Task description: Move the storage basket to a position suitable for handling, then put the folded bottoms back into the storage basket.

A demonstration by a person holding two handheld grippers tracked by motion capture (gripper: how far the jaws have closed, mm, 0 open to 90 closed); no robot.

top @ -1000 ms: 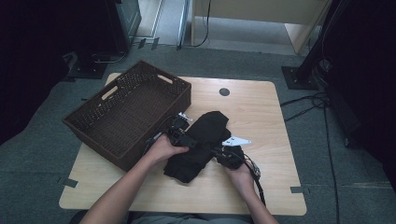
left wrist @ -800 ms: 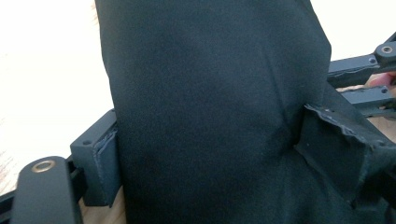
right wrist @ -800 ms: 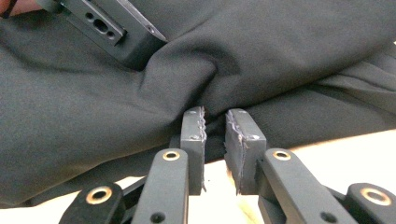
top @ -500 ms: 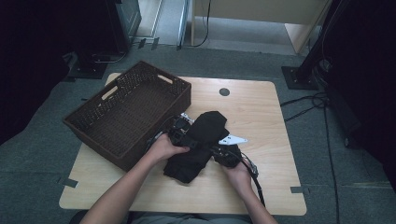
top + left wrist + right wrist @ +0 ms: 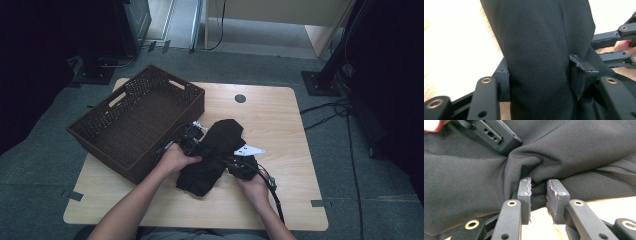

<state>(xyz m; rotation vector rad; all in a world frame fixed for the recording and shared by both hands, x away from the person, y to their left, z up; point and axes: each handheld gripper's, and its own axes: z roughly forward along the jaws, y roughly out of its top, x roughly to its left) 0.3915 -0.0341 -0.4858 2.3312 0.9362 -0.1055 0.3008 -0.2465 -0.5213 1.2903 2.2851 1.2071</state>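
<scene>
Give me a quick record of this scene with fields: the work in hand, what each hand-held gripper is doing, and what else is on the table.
work: handling a black garment on the wooden table
left hand-held gripper: jaws have just been closing, garment bunched between them, pads against the fabric
right hand-held gripper: narrow gap, a fold of garment between the pads
also on table: dark wicker basket, left of the garment

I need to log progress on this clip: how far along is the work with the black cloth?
Done: the black fabric garment lies bunched into a narrow bundle on the light wooden table. In hand: the left gripper has just been closing, with a thick fold between its jaws; the right gripper has a small fold between its pads. Left, probably: moving it into the dark woven wicker basket, which has no cloth in it.
</scene>
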